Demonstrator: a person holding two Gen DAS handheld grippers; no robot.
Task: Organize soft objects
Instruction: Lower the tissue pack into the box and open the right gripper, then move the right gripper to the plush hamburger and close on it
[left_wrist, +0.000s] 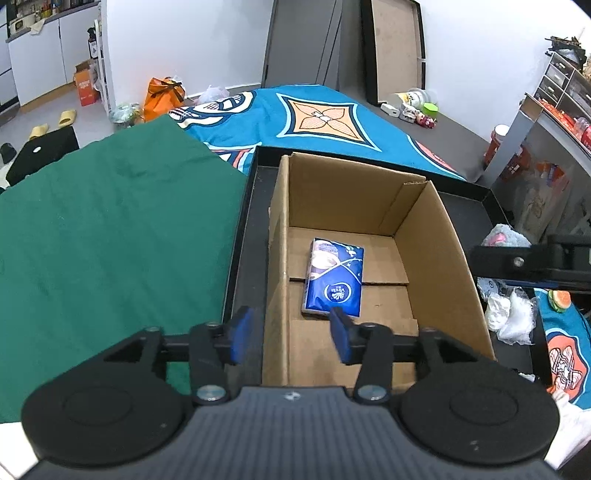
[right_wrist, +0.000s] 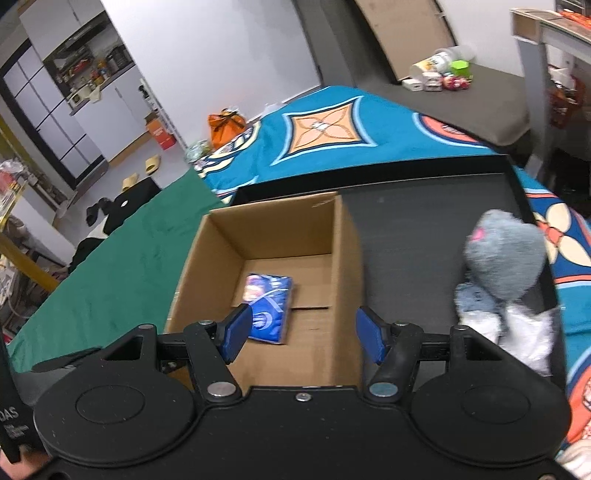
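Observation:
A blue tissue pack (left_wrist: 334, 277) lies flat on the floor of an open cardboard box (left_wrist: 439, 236), also seen in the right wrist view as the tissue pack (right_wrist: 269, 306) in the box (right_wrist: 347, 258). My left gripper (left_wrist: 291, 334) hangs open above the box's near left wall, nothing between its blue pads. My right gripper (right_wrist: 304, 334) is open over the box's near right side, holding nothing. A grey plush toy (right_wrist: 504, 258) sits to the right on the black tray (right_wrist: 406, 229), with white plastic bags (right_wrist: 524, 332) below it. The right gripper's black body (left_wrist: 532, 262) shows at the left wrist view's right edge.
The box stands in a black tray (left_wrist: 255, 206) on a bed with a green cloth (left_wrist: 110, 229) and a blue patterned blanket (left_wrist: 325, 118). White crumpled bags (left_wrist: 511, 314) lie right of the box. Shelves (left_wrist: 561, 96) and floor clutter stand beyond.

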